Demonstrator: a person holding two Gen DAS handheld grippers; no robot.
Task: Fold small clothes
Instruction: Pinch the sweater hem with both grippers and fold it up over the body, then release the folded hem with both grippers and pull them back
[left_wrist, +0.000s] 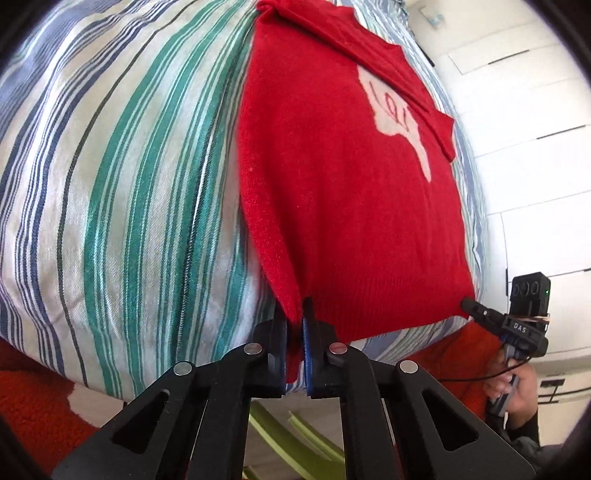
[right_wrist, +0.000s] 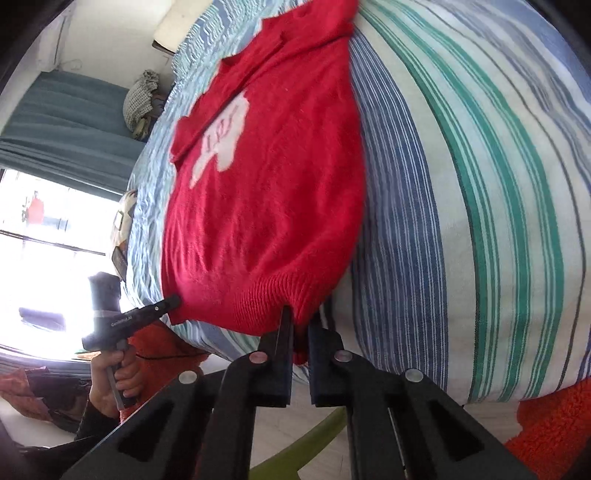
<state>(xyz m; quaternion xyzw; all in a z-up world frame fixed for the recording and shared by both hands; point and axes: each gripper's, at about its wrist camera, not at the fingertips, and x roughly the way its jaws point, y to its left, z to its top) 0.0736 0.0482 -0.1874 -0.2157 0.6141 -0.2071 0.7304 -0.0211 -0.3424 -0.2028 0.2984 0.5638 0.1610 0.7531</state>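
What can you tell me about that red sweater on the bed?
The sweater is small, red and fuzzy-knit, with a ribbed hem and a pale patch with red marks on the front. It lies flat on the striped sheet, sleeves folded in across the body. The left gripper and right gripper are each shut on a bottom corner of the hem.

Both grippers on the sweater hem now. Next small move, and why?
Probably lift both hem corners together and carry them toward the collar. The left gripper and right gripper are each shut on a bottom corner of the red sweater, which lies flat on the striped bedding with a sleeve already folded across.
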